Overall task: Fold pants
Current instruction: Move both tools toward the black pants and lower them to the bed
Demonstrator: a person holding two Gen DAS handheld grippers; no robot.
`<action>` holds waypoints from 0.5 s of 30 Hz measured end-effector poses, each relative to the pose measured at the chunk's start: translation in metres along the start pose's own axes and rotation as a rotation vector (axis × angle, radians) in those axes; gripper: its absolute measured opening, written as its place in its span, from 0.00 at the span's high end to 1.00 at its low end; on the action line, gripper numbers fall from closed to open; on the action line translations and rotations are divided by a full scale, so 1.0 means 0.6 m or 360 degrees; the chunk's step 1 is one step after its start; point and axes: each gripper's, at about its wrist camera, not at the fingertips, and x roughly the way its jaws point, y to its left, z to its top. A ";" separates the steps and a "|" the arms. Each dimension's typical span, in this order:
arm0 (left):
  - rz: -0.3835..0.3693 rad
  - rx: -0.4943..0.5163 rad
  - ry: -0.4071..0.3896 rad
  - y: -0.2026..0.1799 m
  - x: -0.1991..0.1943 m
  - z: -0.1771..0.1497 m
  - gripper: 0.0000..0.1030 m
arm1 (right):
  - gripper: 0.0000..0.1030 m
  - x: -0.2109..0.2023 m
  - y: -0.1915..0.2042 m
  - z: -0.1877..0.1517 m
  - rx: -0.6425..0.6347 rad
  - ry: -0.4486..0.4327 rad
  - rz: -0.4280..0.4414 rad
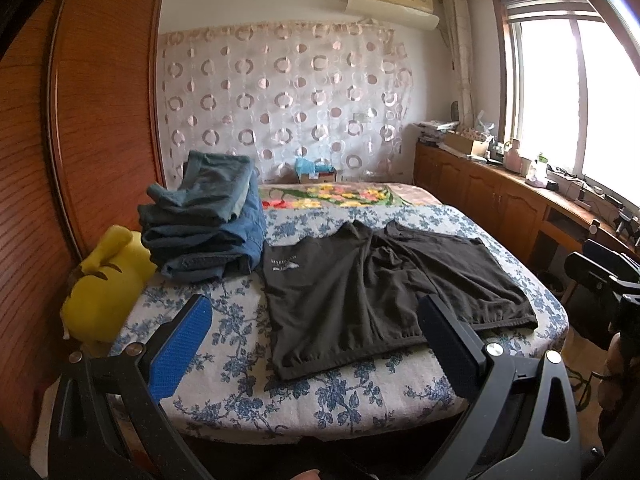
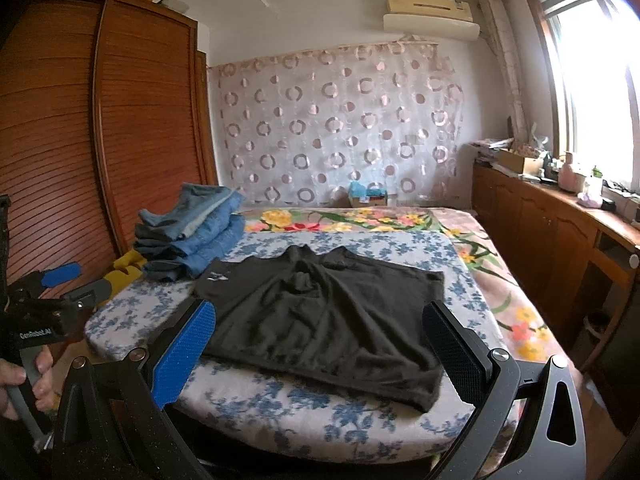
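Observation:
Black shorts (image 1: 384, 292) lie spread flat on the blue-flowered bed cover (image 1: 248, 368), waistband toward me, a small white logo on the left leg. They also show in the right wrist view (image 2: 328, 320). My left gripper (image 1: 316, 344) is open and empty, hovering above the near waistband. My right gripper (image 2: 320, 348) is open and empty, hovering above the near edge of the shorts. The left gripper also shows at the left of the right wrist view (image 2: 76, 280), held in a hand.
A stack of folded jeans (image 1: 204, 224) sits at the bed's back left, with a yellow plush toy (image 1: 104, 284) beside it. A wooden wardrobe (image 1: 80, 120) stands left. Wooden cabinets (image 1: 500, 196) line the right wall under the window. A black chair (image 1: 600, 280) stands right of the bed.

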 end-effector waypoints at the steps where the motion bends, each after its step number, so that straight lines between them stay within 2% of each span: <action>1: -0.0005 -0.0002 0.0013 0.002 0.006 -0.002 0.00 | 0.00 0.002 -0.002 0.000 -0.0001 0.0005 -0.0006; 15: -0.0118 0.0033 0.0232 0.018 0.084 -0.036 0.00 | 0.00 0.039 -0.023 -0.002 -0.0020 0.0140 -0.0083</action>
